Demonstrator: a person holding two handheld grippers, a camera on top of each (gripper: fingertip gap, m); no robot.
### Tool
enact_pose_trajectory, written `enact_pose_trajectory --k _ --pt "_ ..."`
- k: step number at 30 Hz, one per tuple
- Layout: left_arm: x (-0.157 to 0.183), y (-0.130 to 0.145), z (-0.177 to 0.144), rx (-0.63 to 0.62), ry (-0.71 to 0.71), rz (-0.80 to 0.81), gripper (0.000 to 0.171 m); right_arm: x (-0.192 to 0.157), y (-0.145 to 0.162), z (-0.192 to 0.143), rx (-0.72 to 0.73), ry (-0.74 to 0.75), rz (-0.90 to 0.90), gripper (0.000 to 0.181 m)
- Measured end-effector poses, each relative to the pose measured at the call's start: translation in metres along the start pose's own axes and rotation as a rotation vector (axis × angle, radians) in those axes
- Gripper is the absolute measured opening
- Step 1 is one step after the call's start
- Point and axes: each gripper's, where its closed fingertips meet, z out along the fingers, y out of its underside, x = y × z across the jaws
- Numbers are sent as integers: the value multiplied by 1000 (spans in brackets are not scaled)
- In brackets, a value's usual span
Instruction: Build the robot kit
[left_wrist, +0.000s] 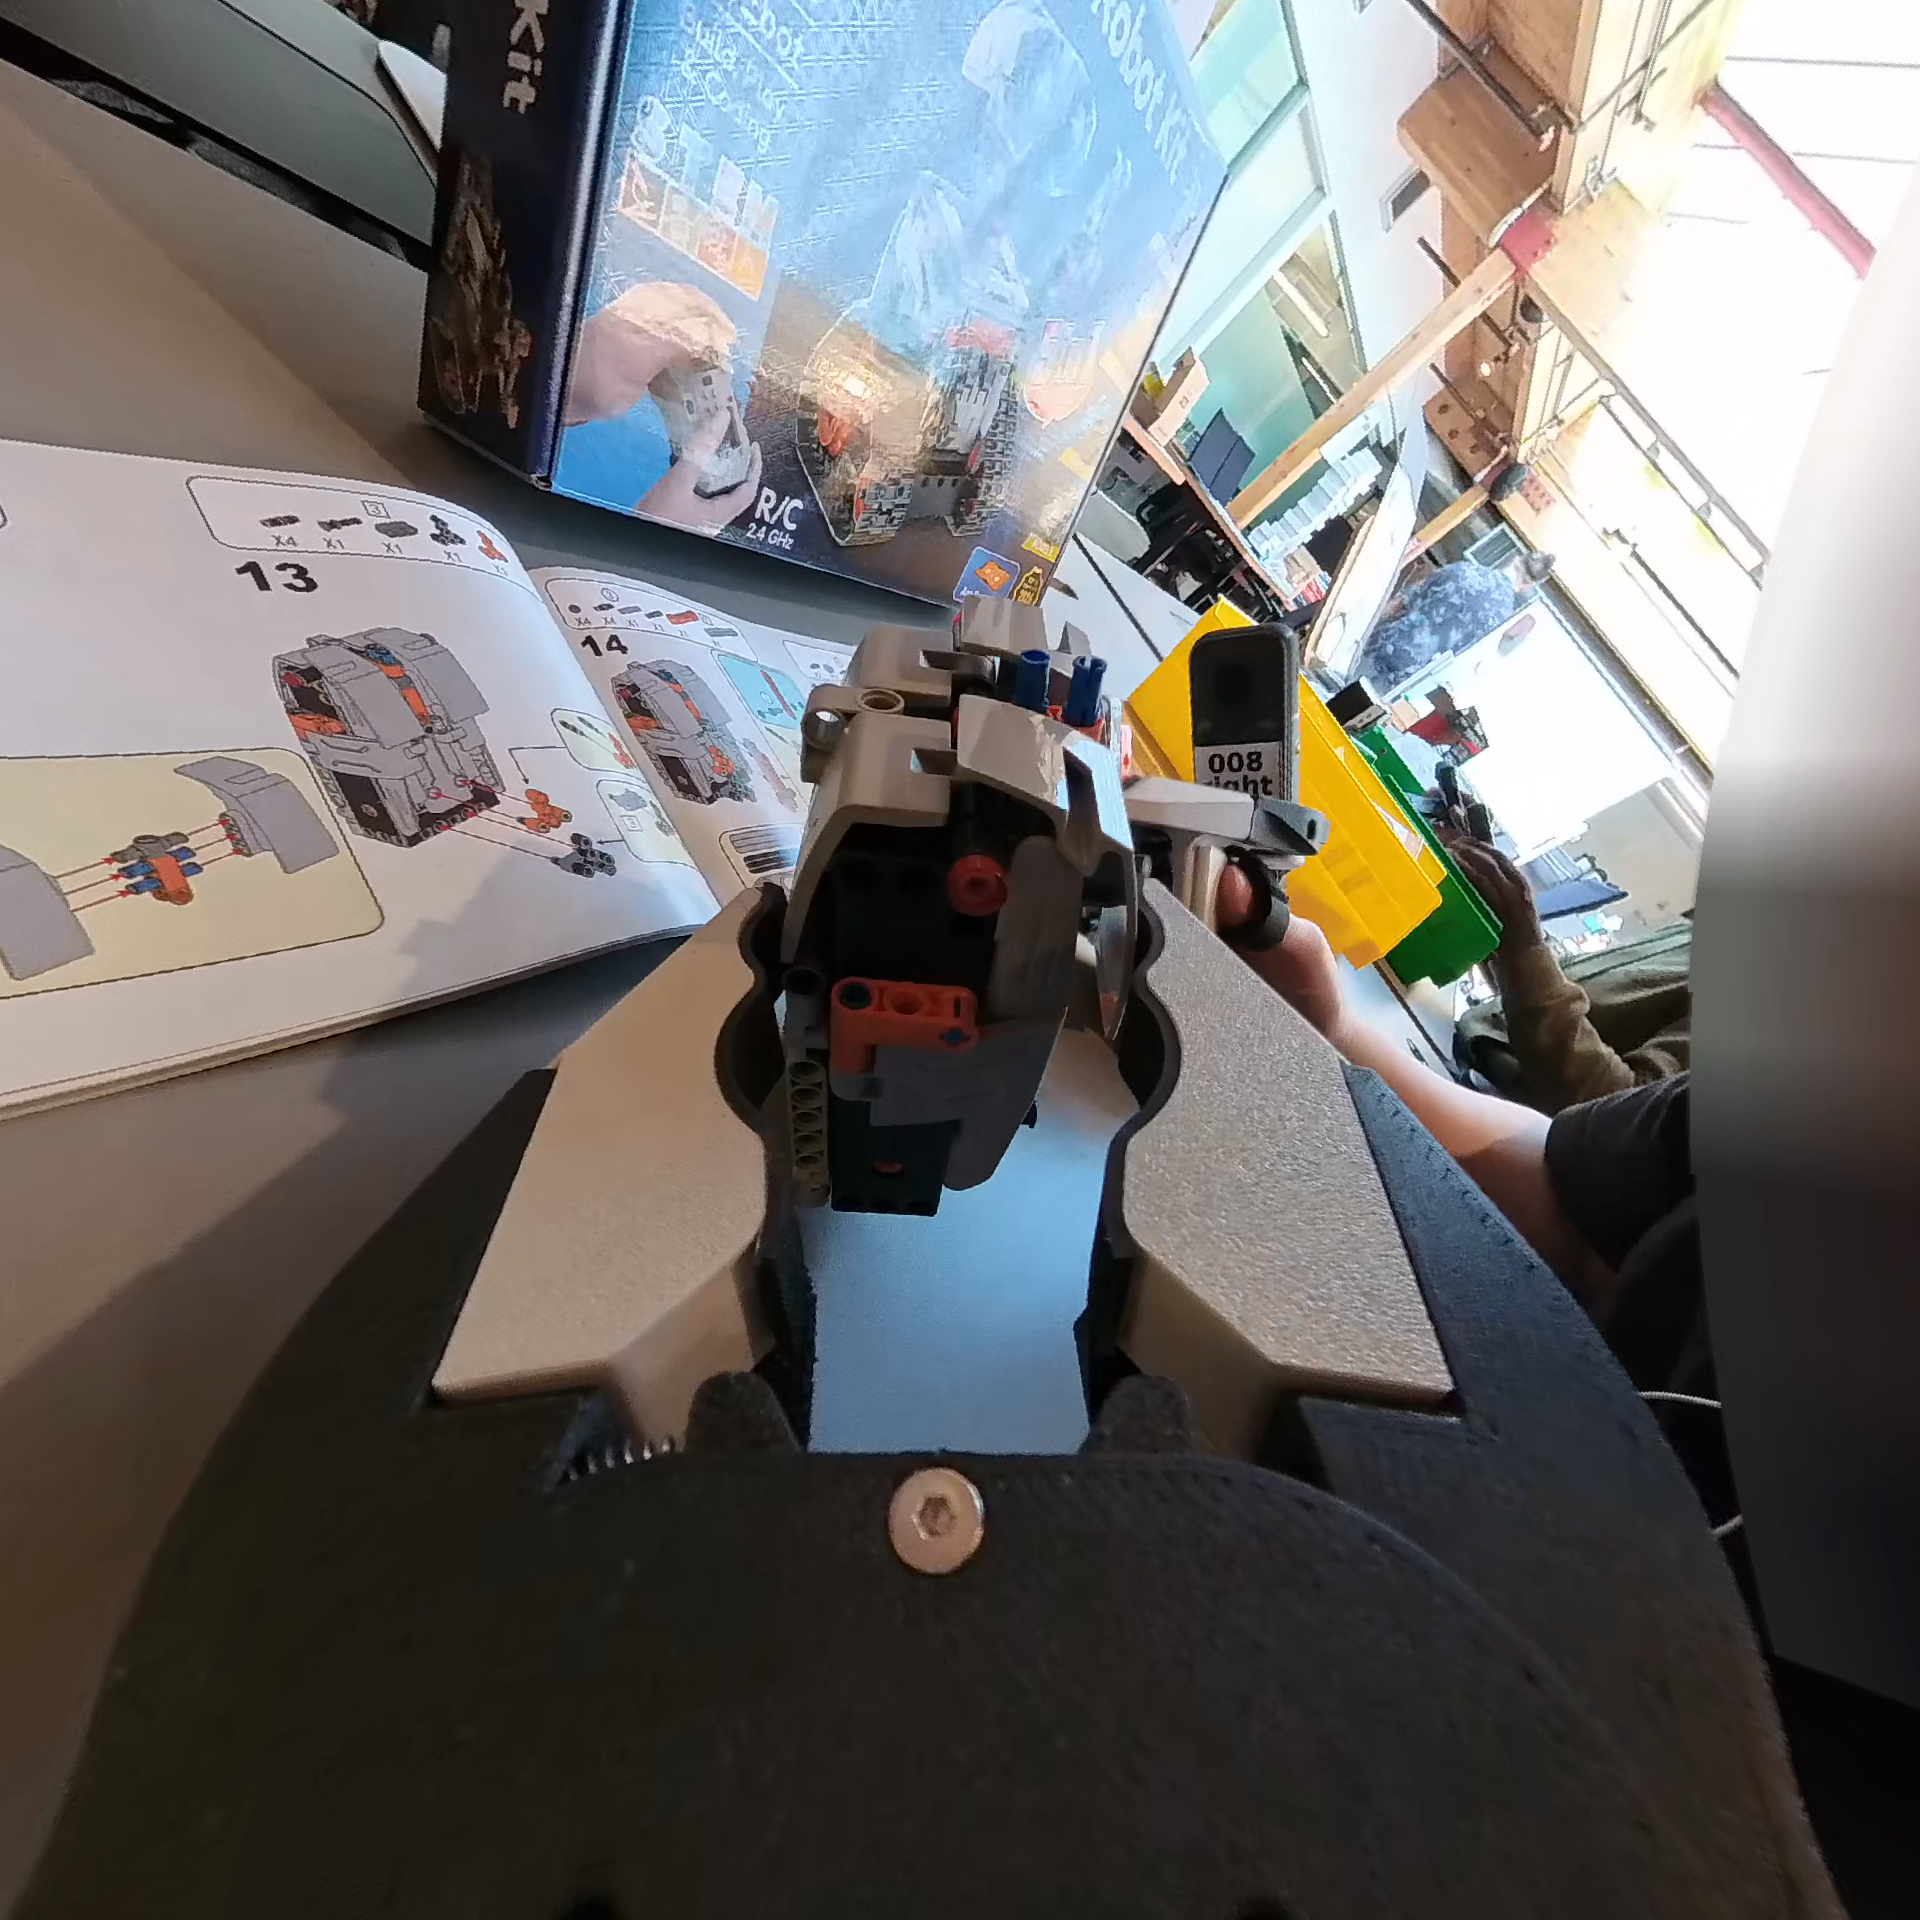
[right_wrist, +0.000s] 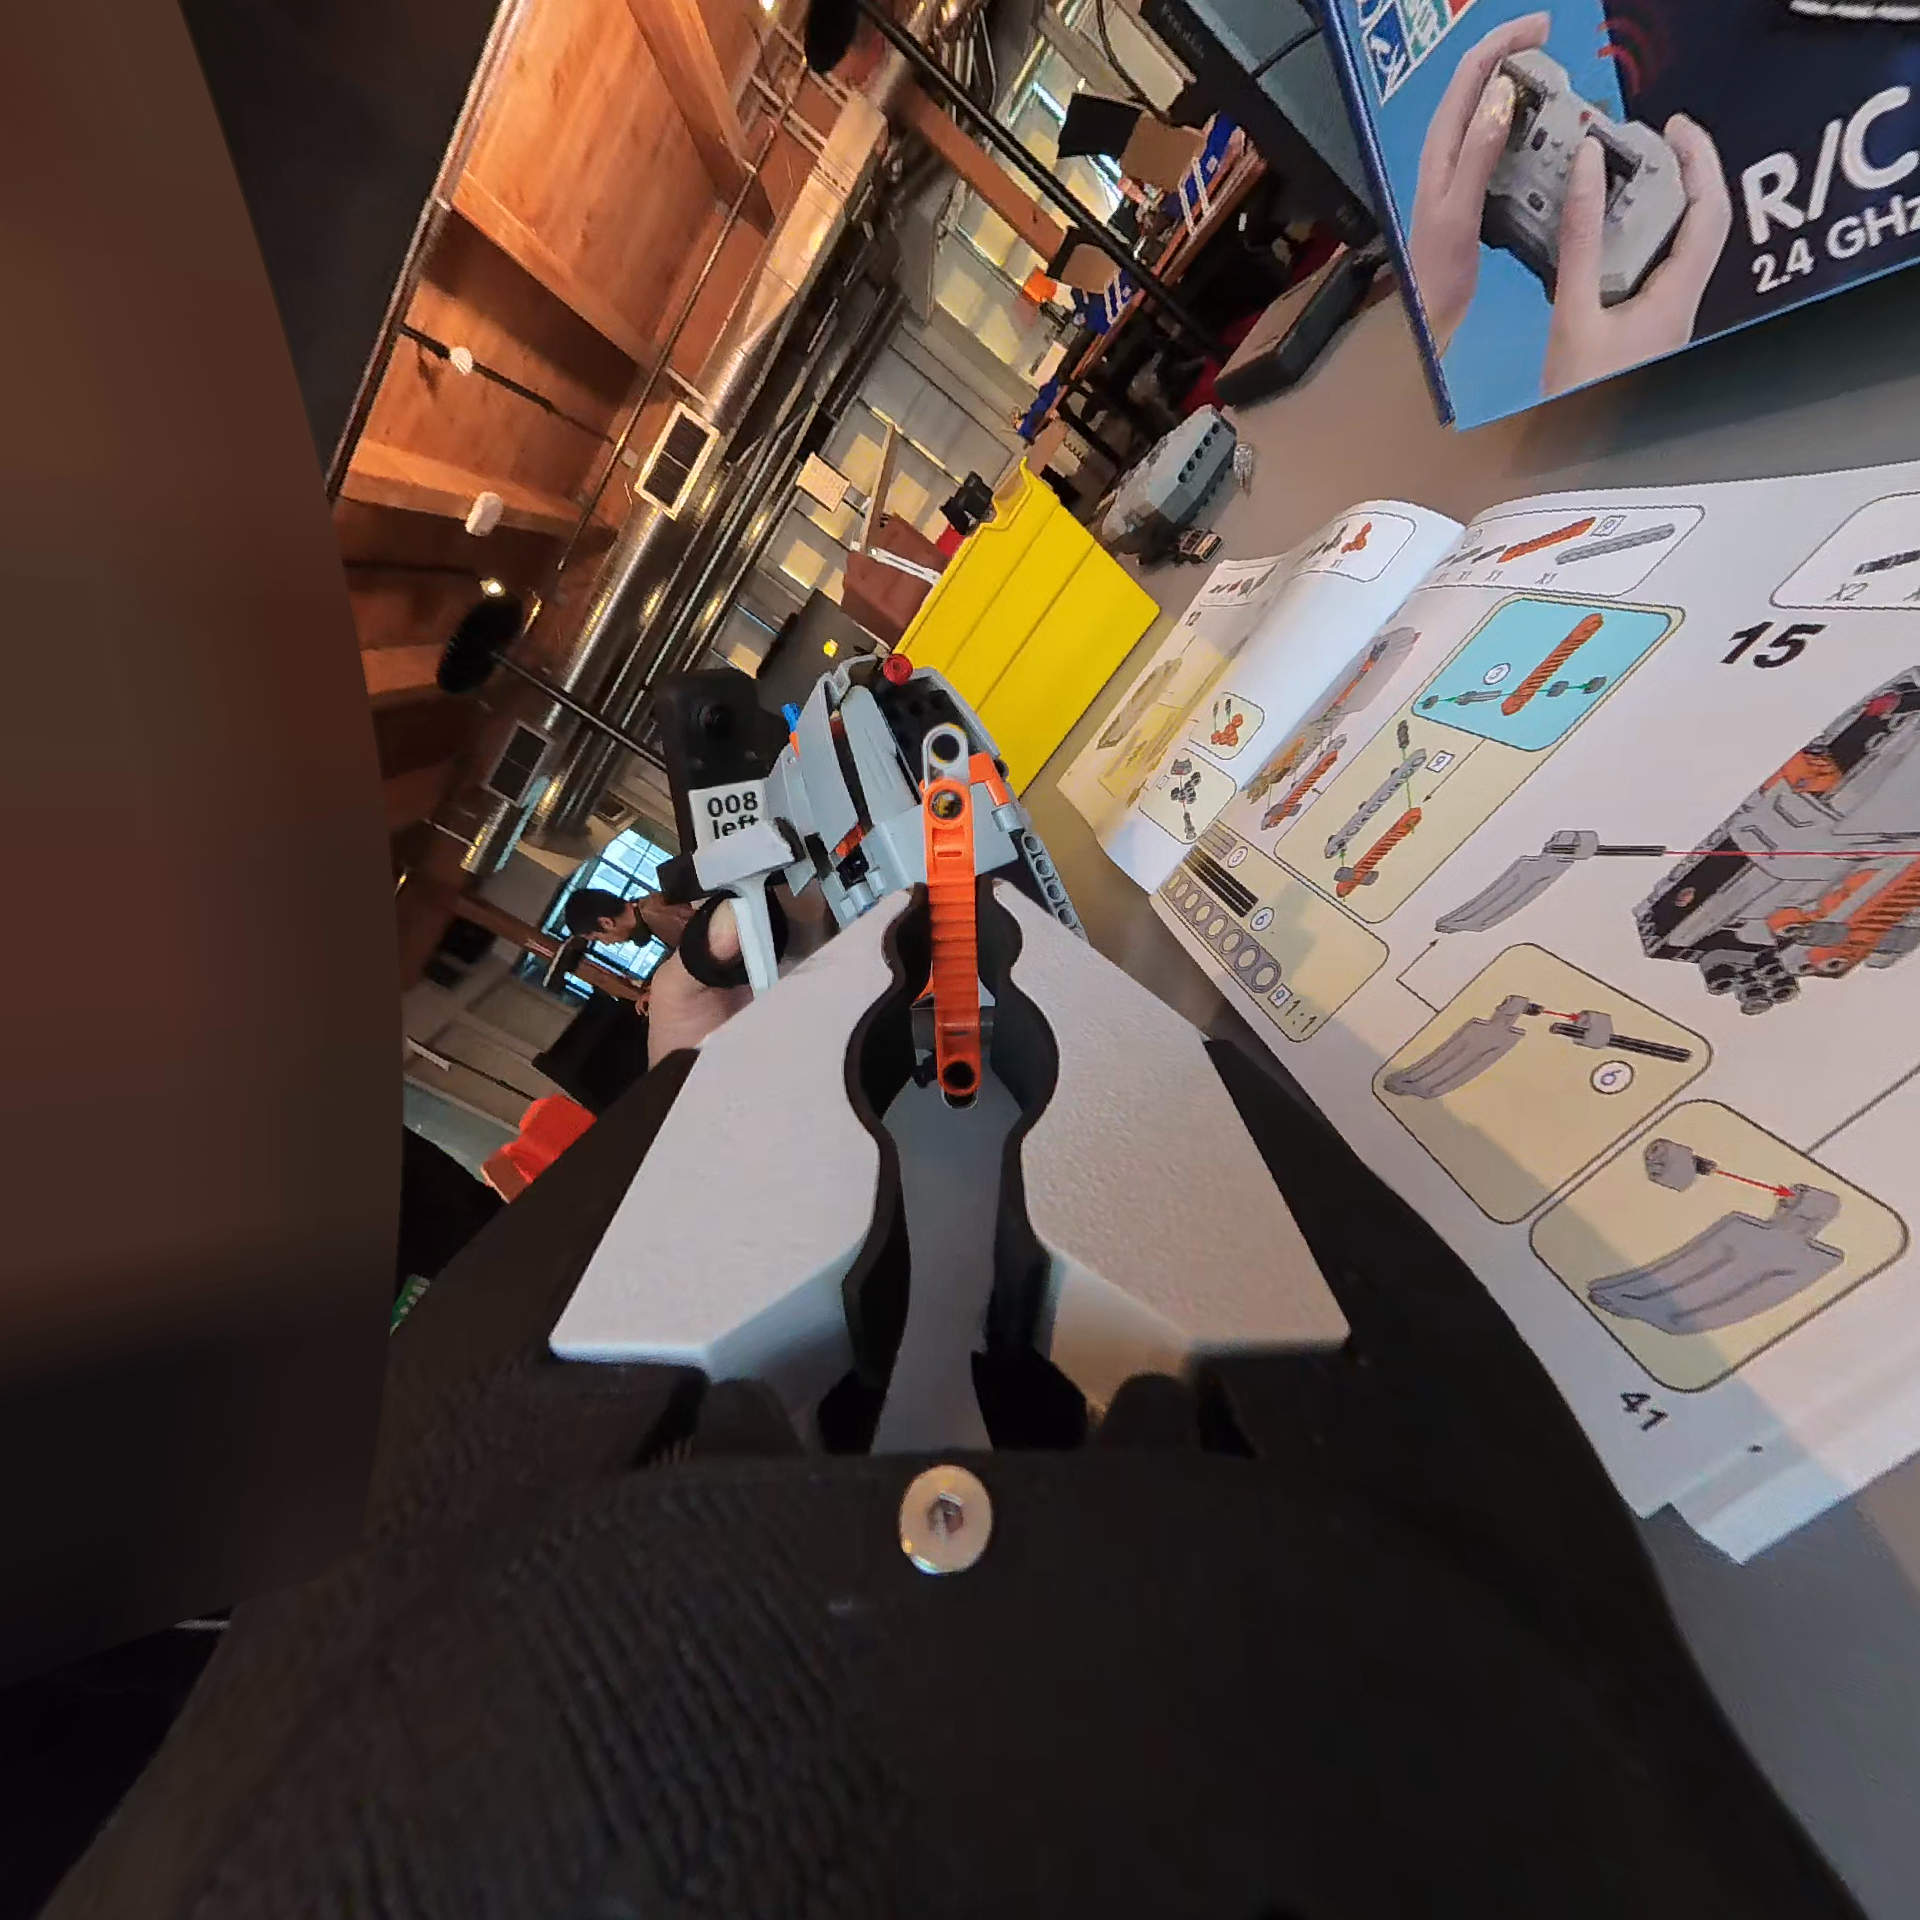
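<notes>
Between the left claw (left_wrist: 940, 971) fingers sits the clamped brick model (left_wrist: 935, 914); right claw (right_wrist: 954, 997) pinches its orange beam (right_wrist: 952, 935)

Bright daylight floods in from blown-out windows (left_wrist: 1621, 727), glare washes the glossy box (left_wrist: 883, 260), and wide-angle edges bend and smear.

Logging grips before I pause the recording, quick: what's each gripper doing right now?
Left gripper: shut on the grey brick model.
Right gripper: shut on the orange toothed beam, which is attached to that model.
</notes>
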Motion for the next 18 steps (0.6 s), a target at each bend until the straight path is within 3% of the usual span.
enact_pose_trajectory --k 10,18 --pt "0 0 0 -2 -7 16 64 3 -9 -4 51 31 -64 5" --pt "-5 -8 -9 3 -117 155 64 5 -15 -5 80 56 -94 6"
